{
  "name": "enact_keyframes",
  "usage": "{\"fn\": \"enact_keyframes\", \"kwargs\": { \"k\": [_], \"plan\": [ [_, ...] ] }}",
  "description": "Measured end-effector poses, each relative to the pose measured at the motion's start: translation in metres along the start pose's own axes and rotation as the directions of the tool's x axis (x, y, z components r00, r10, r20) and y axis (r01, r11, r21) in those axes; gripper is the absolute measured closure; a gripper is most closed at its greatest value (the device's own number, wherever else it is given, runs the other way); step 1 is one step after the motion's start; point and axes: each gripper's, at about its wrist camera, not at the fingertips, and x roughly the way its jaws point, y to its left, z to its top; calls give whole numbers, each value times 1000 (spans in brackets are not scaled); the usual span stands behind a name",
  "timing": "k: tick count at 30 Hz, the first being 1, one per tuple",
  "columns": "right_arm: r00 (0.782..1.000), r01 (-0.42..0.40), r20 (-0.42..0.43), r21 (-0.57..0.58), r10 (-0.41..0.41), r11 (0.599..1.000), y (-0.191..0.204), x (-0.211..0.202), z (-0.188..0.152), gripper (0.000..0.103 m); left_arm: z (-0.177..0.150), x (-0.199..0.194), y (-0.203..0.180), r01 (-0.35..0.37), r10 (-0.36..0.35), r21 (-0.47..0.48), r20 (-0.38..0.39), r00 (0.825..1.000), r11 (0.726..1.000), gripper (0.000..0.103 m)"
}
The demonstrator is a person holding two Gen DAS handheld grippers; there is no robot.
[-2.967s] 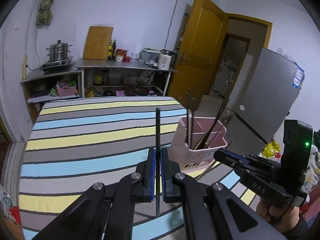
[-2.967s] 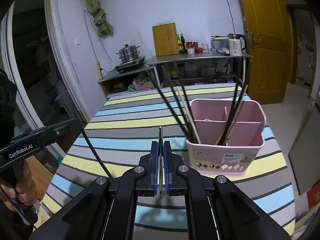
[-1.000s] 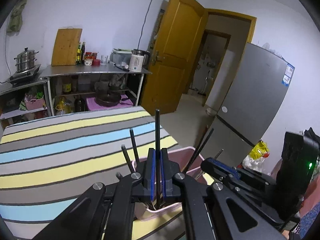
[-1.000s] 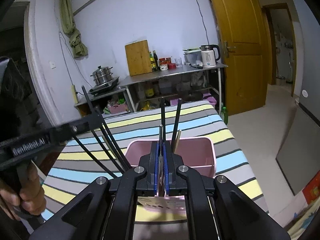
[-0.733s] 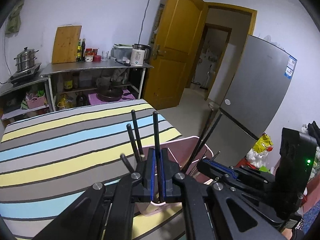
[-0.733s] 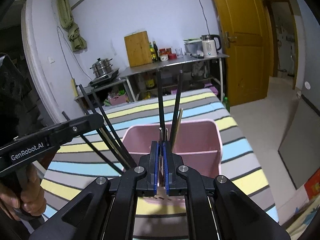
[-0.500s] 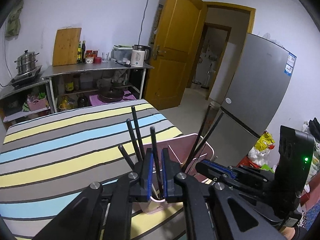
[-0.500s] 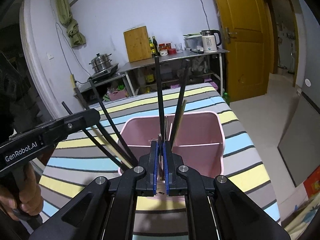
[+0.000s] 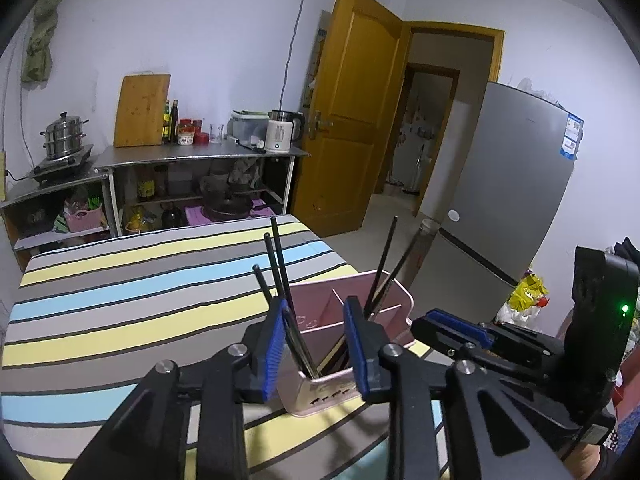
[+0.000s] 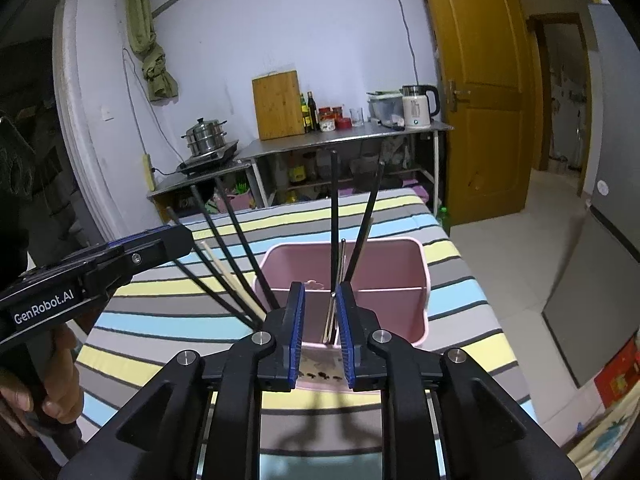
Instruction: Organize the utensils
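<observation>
A pink divided utensil holder (image 9: 394, 309) (image 10: 400, 272) stands on the striped table near its right edge. Several black chopsticks (image 9: 276, 256) (image 10: 334, 208) and a pale wooden pair (image 10: 224, 270) lean in its compartments. My left gripper (image 9: 316, 312) is open, its jaws apart just above the holder's near-left compartment, empty. My right gripper (image 10: 320, 296) is open over the holder's near wall, with a thin metal utensil (image 10: 340, 276) standing free between its jaws inside the holder. Each gripper's body shows in the other's view.
The striped tablecloth (image 9: 120, 304) covers the table. Behind stand a steel shelf (image 9: 200, 156) with a kettle, bottles and cutting board, and a steamer pot (image 9: 64, 136). A wooden door (image 9: 352, 112) and a grey fridge (image 9: 516, 200) are to the right.
Both grippers have opened. The black chopstick the left one held and the metal utensil the right one held now stand in the holder. Both grippers have drawn back slightly.
</observation>
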Motion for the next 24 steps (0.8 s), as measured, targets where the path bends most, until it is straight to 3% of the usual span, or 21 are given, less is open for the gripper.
{"fn": "enact_keyframes", "kwargs": {
  "k": [11, 24],
  "plan": [
    [999, 13, 44, -35, -11, 999, 18, -35, -20, 83, -41, -33, -7, -52, 51, 17, 26, 998, 999, 67],
    [999, 10, 33, -50, -8, 999, 26, -50, -48, 83, -81, -52, -15, -93, 93, 17, 35, 995, 995, 67]
  ]
}}
